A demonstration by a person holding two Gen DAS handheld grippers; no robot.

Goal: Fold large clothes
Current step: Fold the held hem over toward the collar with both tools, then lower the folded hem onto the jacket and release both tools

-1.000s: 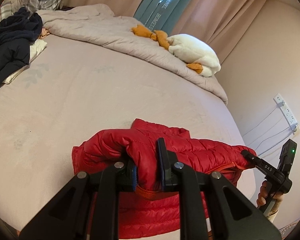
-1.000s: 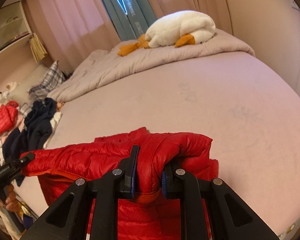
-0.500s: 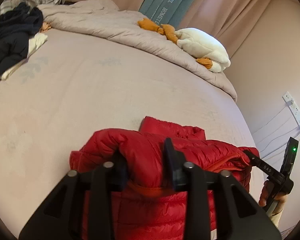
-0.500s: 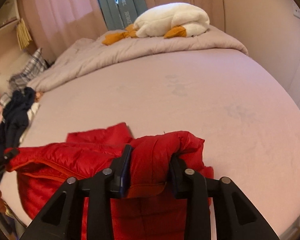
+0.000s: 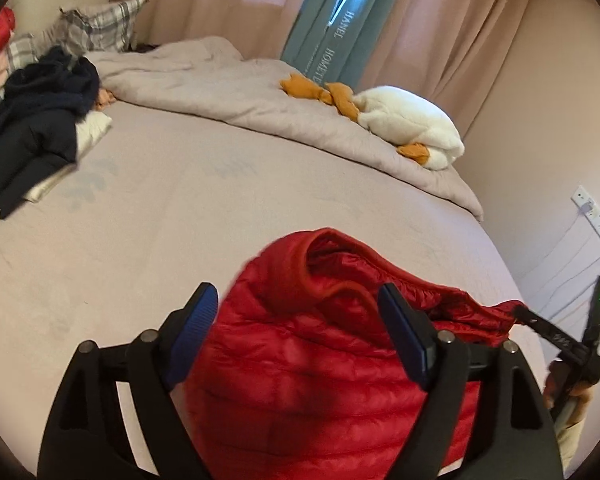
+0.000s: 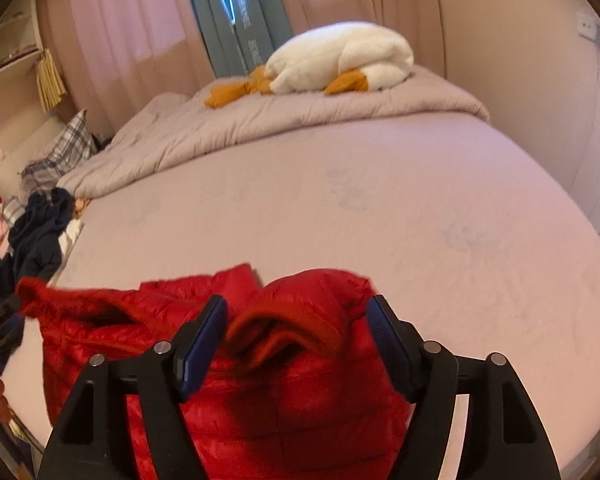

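A: So, where does the red puffer jacket point(image 5: 312, 368) sit?

B: Bunched on the pink bed sheet point(image 5: 180, 208), at the near edge of the bed. Collar side is humped up, quilted body spreads toward the camera.

A: Left gripper point(image 5: 300, 332)?

B: Jaws spread wide, one blue pad on each side of the jacket's raised fold. No pinch visible; fabric sits between the fingers point(image 5: 196, 320) without being clamped.

A: Right gripper point(image 6: 298, 338)?

B: Also spread wide. Jacket's other humped corner point(image 6: 312, 304) lies in the gap, loose. Whether the pads touch the fabric, cannot tell from the right wrist view.

A: Each gripper visible from the other camera?

B: Partly. In the left wrist view the right gripper shows at the jacket's right end, tip right at the fabric, hand behind it. In the right wrist view the left one is at the jacket's left end, mostly cut off by the frame.

A: Rest of the bed, relative to the jacket?

B: Beyond it, across open sheet: rumpled grey duvet point(image 5: 228, 92) along the far side, white plush goose point(image 5: 412, 124) with orange feet on top of it. Far left of the jacket: dark navy clothes pile point(image 5: 32, 128), plaid pillows point(image 5: 96, 28) behind that. Pink curtains and a teal curtain point(image 5: 332, 24) behind the duvet. White power strip point(image 5: 596, 216) on the wall to the right.
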